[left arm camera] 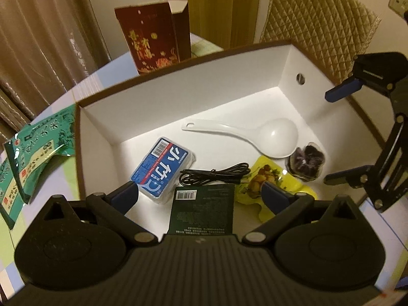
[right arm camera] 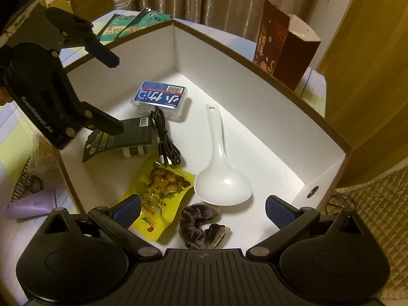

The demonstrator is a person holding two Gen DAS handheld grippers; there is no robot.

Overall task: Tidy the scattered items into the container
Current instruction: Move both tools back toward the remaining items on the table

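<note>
1. The left gripper (left arm camera: 200,193) hangs over the near side of the box (left arm camera: 178,58), jaws spread wide and nothing between them. Its fingers (left arm camera: 125,196) flank the dark packet (left arm camera: 202,207) from above without touching it.

2. The right gripper (right arm camera: 202,210) is likewise wide open and empty, poised over the other end of the box above the scrunchie (right arm camera: 201,227). In the left view it shows at the right edge (left arm camera: 336,135), jaws well apart.

3. Inside the box lie six things: the blue pack (left arm camera: 162,170), the cable (left arm camera: 214,176) just beside it, the dark packet, the yellow snack bag (left arm camera: 267,178), the white spoon (left arm camera: 255,132) and the scrunchie, which sits next to the spoon's bowl.

4. Outside the box, green packets (left arm camera: 30,148) lie on the table (left arm camera: 63,97) to the left, near the box wall. A tall red carton (left arm camera: 153,35) stands behind the box. A lilac tube (right arm camera: 30,205) lies beside the box in the right view.

5. Judgement: both tools look to be between picks, with most of the tidying done and a few items left outside.

6. The next move likely calls for the left gripper to lift clear of the wall, swing out to the green packets, and pinch one by an edge, since they lie flat.
</note>
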